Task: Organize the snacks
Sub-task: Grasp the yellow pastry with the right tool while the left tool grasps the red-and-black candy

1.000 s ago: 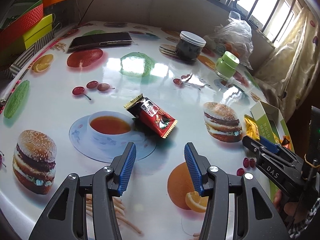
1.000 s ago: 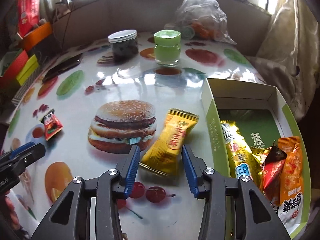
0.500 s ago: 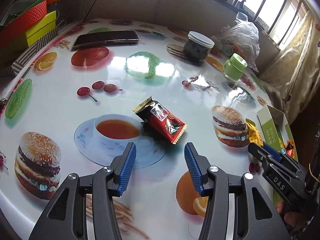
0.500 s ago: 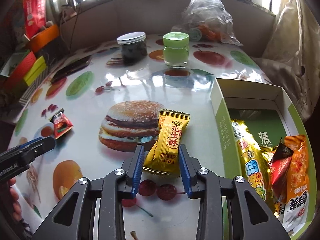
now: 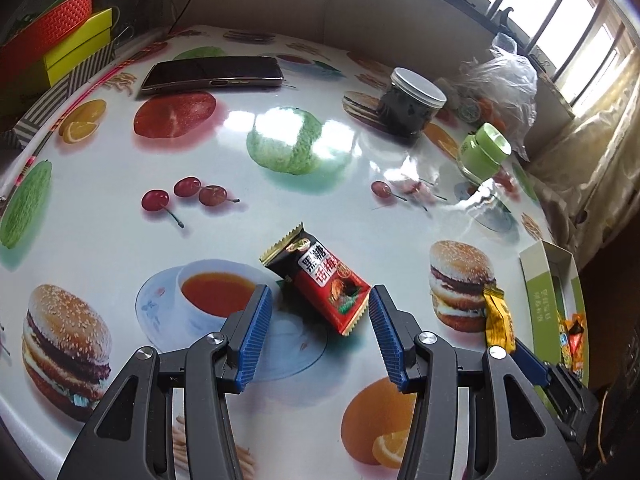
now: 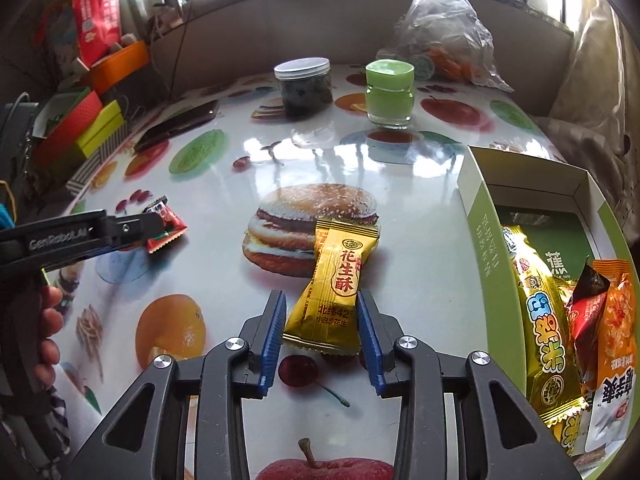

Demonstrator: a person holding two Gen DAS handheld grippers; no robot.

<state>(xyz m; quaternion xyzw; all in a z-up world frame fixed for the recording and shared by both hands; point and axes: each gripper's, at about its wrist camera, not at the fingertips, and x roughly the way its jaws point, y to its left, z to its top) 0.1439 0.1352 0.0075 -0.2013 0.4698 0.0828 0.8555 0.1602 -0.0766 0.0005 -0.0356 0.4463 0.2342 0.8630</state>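
A red and black snack packet [image 5: 318, 282] lies flat on the printed tablecloth. My left gripper [image 5: 320, 316] is open, with its blue pads on either side of the packet's near end, not touching. A yellow snack packet [image 6: 336, 286] is pinched between the pads of my right gripper [image 6: 322, 326], which is shut on its near half and holds it a little off the table. The green snack box [image 6: 480, 216] stands open at the right with several packets [image 6: 544, 312] inside. The red packet [image 6: 166, 226] and the left gripper also show in the right wrist view.
A dark jar with a white lid [image 5: 412, 106], a green jar [image 5: 482, 154], a clear plastic bag [image 5: 500, 80] and a phone [image 5: 212, 72] sit at the back of the table. Coloured boxes [image 5: 56, 40] are stacked at the far left.
My left gripper moved forward until its pads flank the red packet. My right gripper closed on the yellow packet and turned it upright between the pads.
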